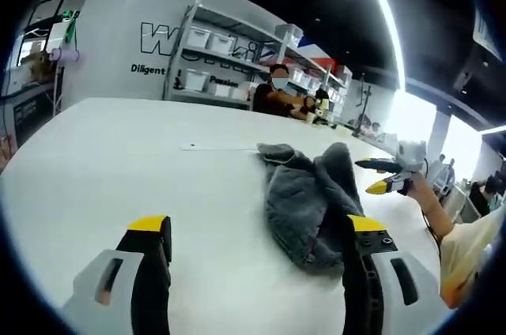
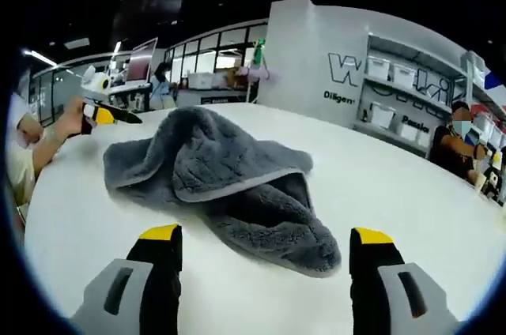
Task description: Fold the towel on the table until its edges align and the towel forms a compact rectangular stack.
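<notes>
Towel, grey and crumpled, lies mid-frame on the white table, while left gripper and right gripper hold their jaws wide apart, empty.

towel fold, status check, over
Left gripper open, off the cloth. Right gripper open, empty, facing the heap. Towel crumpled on the white table, unfolded. Nothing on the table near it.
</notes>
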Demonstrator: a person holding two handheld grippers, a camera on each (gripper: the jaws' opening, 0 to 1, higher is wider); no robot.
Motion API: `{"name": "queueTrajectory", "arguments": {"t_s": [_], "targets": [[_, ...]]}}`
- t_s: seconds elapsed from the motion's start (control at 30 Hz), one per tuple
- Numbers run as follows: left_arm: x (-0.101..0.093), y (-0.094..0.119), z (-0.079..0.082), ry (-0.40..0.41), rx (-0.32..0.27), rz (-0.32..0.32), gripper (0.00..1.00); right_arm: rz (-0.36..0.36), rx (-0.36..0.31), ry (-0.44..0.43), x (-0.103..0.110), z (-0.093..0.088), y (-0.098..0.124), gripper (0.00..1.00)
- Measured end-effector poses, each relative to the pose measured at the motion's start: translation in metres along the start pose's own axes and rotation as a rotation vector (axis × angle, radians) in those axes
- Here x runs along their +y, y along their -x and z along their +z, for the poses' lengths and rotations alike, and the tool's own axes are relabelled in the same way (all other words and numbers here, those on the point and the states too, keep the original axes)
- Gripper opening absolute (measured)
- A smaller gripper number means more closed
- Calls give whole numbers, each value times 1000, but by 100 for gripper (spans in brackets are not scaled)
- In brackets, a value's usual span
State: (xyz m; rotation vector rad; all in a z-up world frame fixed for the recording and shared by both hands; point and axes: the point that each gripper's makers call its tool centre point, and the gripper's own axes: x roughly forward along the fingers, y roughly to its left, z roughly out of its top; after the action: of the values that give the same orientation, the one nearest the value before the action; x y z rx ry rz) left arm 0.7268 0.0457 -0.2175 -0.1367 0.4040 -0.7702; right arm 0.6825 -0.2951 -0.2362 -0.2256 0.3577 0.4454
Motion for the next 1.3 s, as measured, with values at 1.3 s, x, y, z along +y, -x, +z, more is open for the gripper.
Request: {"name": "queueTrajectory", "arguments": {"t_s": [1.3], "targets": [[0, 1, 3, -32, -5, 3, 87, 112, 8, 48, 37, 5, -3, 95]]}}
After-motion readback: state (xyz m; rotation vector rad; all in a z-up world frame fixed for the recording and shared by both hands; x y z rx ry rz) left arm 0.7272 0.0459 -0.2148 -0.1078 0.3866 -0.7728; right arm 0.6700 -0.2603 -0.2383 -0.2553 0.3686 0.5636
